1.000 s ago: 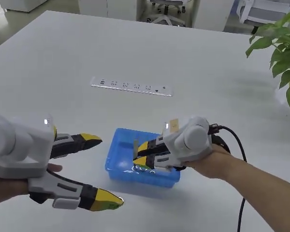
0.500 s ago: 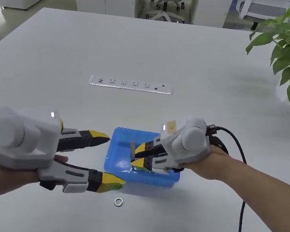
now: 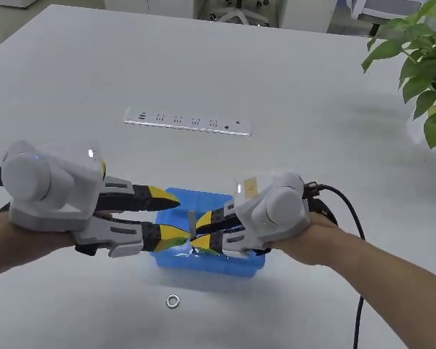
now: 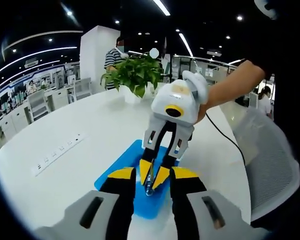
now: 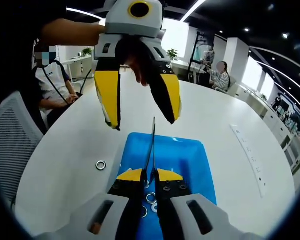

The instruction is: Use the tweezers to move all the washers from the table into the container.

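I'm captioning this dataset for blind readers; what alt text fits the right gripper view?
The right gripper, shut on tweezers, points them across a blue container that holds a few washers. The left gripper faces it from the far side with its jaws open, and one washer lies on the white table beside the container.

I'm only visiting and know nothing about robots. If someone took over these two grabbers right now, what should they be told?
Left gripper: open, holding nothing, at the edge of the blue container.
Right gripper: shut on the tweezers, over the container.
Done: a few washers lie in the container.
To do: one loose washer lies on the table, just in front of the container; it likely goes in next with the tweezers.
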Available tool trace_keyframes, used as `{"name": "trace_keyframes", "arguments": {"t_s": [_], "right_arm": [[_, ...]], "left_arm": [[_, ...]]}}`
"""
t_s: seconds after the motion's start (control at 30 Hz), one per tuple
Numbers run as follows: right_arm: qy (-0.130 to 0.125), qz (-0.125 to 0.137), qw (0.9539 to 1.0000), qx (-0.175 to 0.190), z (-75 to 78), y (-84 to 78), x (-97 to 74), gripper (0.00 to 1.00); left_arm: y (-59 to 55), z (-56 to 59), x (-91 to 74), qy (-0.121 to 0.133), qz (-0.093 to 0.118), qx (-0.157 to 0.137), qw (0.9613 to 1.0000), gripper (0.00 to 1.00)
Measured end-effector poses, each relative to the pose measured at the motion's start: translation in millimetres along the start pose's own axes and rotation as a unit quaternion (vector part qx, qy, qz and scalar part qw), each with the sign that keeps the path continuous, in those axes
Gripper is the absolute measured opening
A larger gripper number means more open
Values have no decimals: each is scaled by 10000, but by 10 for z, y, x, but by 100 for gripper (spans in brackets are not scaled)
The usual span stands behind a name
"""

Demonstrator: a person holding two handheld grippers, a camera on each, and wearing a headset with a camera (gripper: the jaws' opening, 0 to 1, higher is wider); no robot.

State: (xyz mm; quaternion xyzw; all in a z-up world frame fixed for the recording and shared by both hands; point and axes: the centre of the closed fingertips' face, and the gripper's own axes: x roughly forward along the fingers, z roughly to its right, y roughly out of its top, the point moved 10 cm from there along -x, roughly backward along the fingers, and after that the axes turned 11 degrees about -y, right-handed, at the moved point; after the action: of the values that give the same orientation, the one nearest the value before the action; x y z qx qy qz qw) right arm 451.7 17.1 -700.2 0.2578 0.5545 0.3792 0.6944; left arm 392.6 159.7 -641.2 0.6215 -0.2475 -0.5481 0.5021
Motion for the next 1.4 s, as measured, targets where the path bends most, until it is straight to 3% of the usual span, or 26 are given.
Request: {"name": "trace_keyframes", "arguments": {"t_s": [0.13,0.47,0.9,1.4], "right_arm": [[13,6,10000,-2,5,-1,6,9],[39,24,10000,17,6,-4,2,10],[-21,-3,10000,79,10,4,-27,13],[-223,15,9991,353,24,55,-198,22]], "left_arm": [[35,-47,41,-68,-100,210,9997,23],[45,-71,127,-316,-164,351,9988,7],[80,-84,151,-279,-222,489,9982,5],[209,-50,152,-296,-222,553,9978,5]]}}
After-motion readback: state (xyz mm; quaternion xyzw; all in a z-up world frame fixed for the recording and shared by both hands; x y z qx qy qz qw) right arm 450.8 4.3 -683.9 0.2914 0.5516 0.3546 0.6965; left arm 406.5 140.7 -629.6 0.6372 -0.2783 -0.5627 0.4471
